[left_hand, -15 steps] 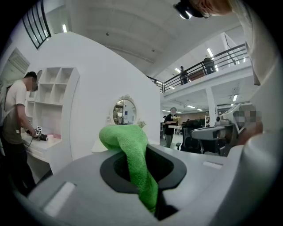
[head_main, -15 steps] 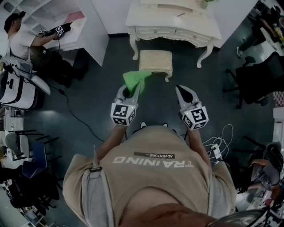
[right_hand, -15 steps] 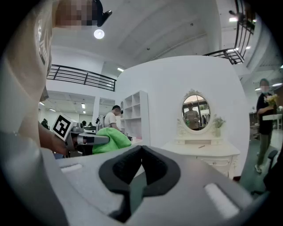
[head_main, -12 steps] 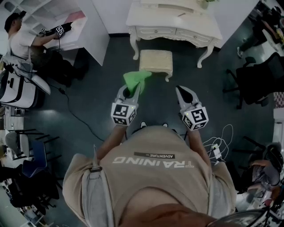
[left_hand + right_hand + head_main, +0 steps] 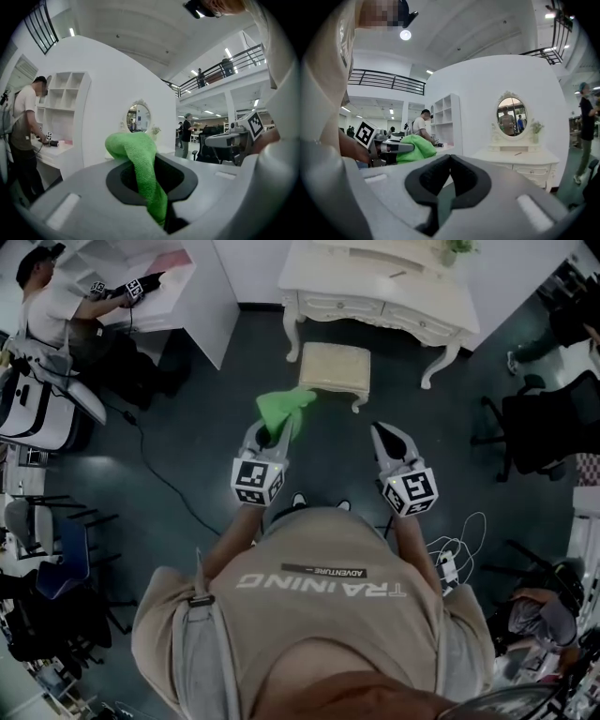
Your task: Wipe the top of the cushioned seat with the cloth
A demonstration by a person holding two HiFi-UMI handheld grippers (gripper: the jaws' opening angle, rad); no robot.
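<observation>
The cream cushioned seat [image 5: 335,368] stands on the dark floor in front of the white dressing table [image 5: 380,282]. My left gripper [image 5: 270,437] is shut on the green cloth [image 5: 284,407], which bunches beyond the jaws just short of the seat's near left corner. In the left gripper view the green cloth [image 5: 140,161] hangs pinched between the jaws. My right gripper [image 5: 387,435] is shut with nothing in it, level with the left one and to the seat's near right. The right gripper view shows the green cloth [image 5: 415,147] at left and the dressing table [image 5: 516,159] with its oval mirror [image 5: 512,114] ahead.
A white shelf desk [image 5: 178,287] stands at the far left with a person [image 5: 56,310] working at it. A black cable [image 5: 159,479] trails across the floor on the left. Black office chairs [image 5: 544,418] are at the right, white cables [image 5: 459,540] near my right side.
The view has shifted slightly; the seat and dressing table sit a little lower and to the right in the head view. Both grippers hold the same pose, cloth still gripped.
</observation>
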